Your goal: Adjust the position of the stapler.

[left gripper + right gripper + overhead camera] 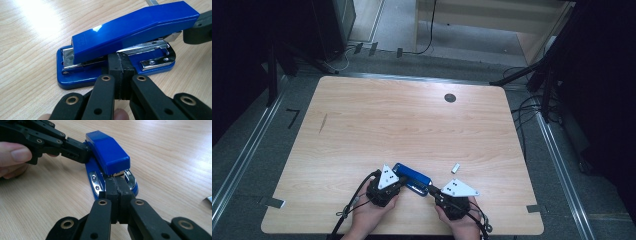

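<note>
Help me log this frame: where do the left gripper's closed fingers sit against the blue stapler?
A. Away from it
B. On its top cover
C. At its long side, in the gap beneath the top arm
C: the left gripper pokes in under the blue stapler's arm.

In the high view the blue stapler point(412, 177) is partly covered by the grey plates of the 2 grippers, and the small white piece point(456, 168) beside it is too small to identify. In the left gripper view the closed tips of the left gripper point(121, 65) hide the middle of the stapler's side, and its front end runs under the right gripper point(200, 28), itself cut by the right edge. In the right gripper view the right gripper's pressed-together tips cover the stapler's near end, and a metal piece point(208, 202) is cut by the right edge.
</note>
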### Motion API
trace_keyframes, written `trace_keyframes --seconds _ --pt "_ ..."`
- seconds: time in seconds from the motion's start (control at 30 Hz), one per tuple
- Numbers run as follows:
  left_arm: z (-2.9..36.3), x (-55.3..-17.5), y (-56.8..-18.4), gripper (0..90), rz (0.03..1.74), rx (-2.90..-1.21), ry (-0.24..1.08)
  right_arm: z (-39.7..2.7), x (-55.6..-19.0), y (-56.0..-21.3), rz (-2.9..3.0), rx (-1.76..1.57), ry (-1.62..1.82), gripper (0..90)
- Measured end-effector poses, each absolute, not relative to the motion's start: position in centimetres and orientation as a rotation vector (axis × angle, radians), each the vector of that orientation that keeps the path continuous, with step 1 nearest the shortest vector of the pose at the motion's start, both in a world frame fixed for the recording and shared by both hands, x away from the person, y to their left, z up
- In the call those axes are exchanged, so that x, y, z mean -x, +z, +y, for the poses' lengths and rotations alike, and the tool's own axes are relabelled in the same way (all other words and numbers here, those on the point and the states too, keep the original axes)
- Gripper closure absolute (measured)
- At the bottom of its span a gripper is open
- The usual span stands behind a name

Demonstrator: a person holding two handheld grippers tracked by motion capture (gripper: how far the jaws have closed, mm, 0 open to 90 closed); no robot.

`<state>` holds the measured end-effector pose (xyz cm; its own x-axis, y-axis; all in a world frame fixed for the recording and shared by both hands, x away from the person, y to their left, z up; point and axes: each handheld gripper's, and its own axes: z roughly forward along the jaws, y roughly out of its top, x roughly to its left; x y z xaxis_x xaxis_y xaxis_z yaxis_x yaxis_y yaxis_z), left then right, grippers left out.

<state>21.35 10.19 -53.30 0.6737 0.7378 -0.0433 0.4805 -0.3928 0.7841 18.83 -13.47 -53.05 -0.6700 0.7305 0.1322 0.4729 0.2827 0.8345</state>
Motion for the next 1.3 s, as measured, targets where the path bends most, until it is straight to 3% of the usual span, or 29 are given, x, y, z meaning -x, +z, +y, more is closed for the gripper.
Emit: trace_keyframes --seconds 1.3 --pt "10.23 -21.4 -53.31 90.0 0.939 -2.062 0.391 -13.5 -19.06 -53.0 2.277 -1.084 1.339 90.0"
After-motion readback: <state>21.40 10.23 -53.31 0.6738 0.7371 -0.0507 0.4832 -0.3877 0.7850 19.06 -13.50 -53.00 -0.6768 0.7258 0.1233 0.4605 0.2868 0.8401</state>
